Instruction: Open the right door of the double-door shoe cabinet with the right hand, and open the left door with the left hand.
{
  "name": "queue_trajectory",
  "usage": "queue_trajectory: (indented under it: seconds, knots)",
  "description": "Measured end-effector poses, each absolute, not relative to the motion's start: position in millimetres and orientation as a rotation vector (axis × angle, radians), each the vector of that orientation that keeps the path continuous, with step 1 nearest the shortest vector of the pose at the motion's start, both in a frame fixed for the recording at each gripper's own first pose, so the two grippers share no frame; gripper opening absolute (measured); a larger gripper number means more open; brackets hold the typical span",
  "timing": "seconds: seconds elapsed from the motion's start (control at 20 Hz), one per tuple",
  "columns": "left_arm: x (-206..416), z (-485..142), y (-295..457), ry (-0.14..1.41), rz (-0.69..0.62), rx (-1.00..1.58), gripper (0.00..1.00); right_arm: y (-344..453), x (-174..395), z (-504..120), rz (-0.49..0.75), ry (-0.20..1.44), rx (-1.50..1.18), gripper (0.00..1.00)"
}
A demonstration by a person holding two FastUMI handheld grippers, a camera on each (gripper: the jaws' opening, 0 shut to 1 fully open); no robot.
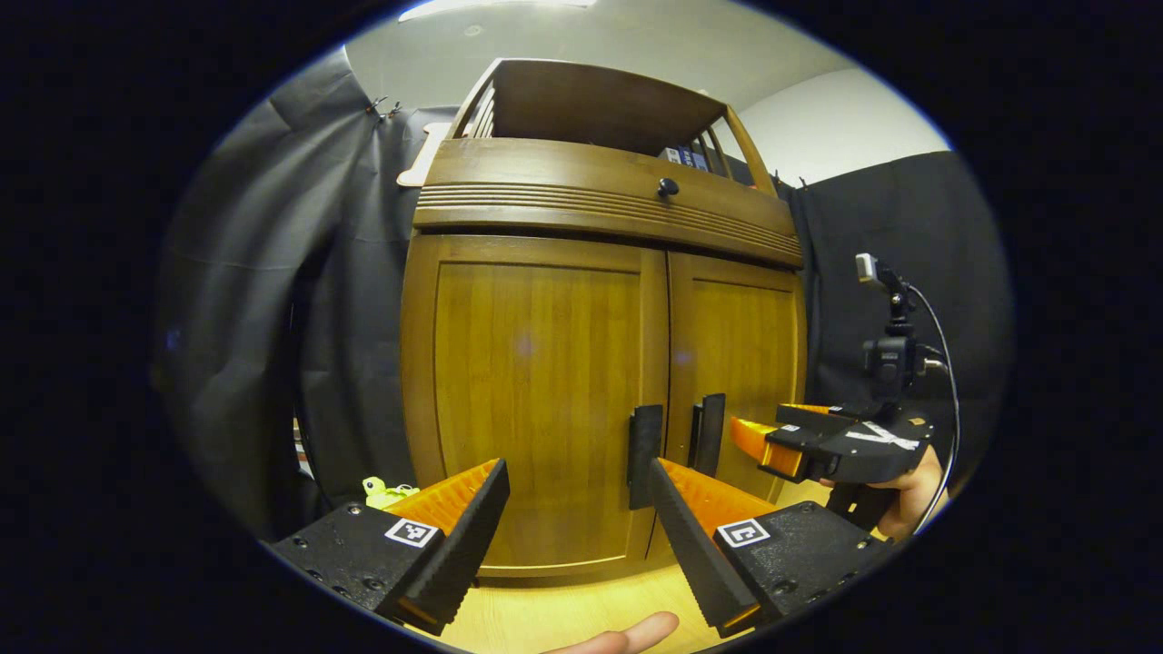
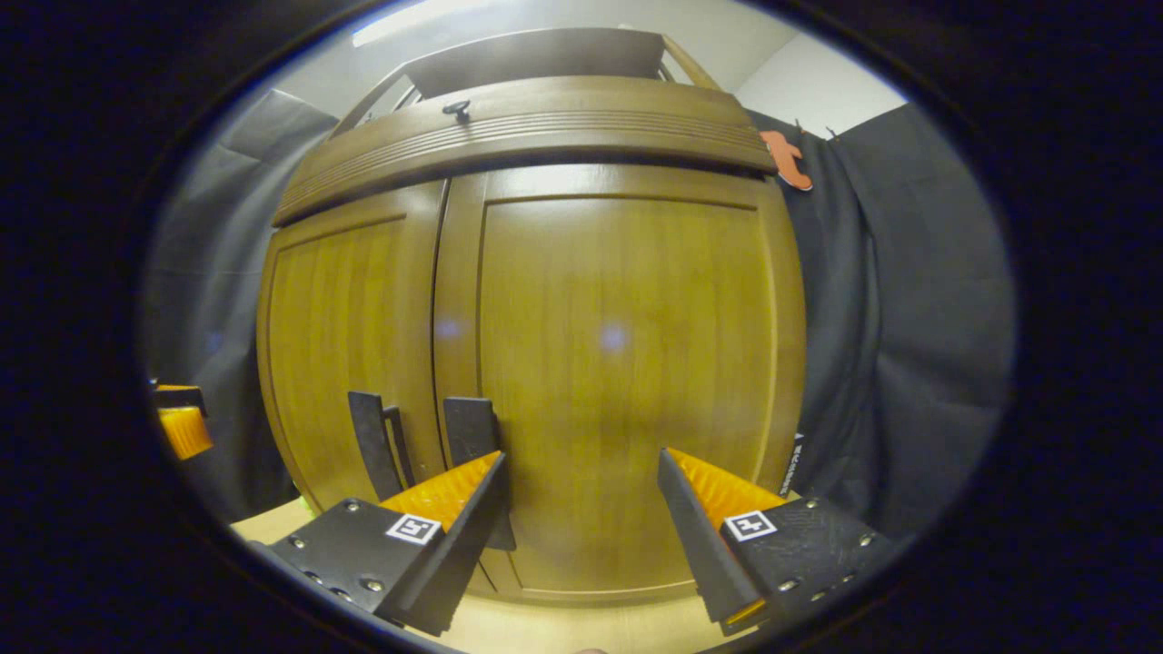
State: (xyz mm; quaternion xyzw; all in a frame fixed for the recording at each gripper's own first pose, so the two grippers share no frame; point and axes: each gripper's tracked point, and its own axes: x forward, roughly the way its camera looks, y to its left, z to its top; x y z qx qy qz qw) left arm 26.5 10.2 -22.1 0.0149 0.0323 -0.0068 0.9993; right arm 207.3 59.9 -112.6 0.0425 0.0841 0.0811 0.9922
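Both doors of the shoe cabinet (image 1: 600, 363) are closed. Left tool (image 1: 574, 513) is spread wide, released, w/ the left door handle (image 1: 644, 454) just past its right finger. Left gripper view also catches the right tool (image 1: 772, 445) held in a hand (image 1: 909, 495), near the right door handle (image 1: 709, 434), plus a knob (image 1: 668, 187) up top. Right gripper view: right tool (image 2: 581, 509) released too, right door (image 2: 618, 363) straight ahead, handle (image 2: 472, 431) behind its left finger. Black cloth both sides.

I see the wooden shoe cabinet (image 1: 545, 363) upright, both doors shut. Left door (image 1: 536, 400) and right door (image 2: 627, 363) carry dark vertical handles (image 1: 644, 454) at the middle seam.
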Motion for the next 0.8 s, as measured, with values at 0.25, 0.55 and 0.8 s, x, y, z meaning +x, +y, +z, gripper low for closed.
queue_trajectory:
  seconds: [0.25,0.55,0.8]
  knots:
    - [30,-17,20,0.048,0.002,0.033,0.96,56,220,-126,0.102,0.211,0.046,0.93]
    - [31,-15,22,0.038,-0.007,0.04,0.92,60,212,-110,0.159,0.157,0.128,0.93]
    - [32,-19,20,0.055,-0.012,0.025,0.92,79,225,-94,0.235,0.147,0.12,0.92]
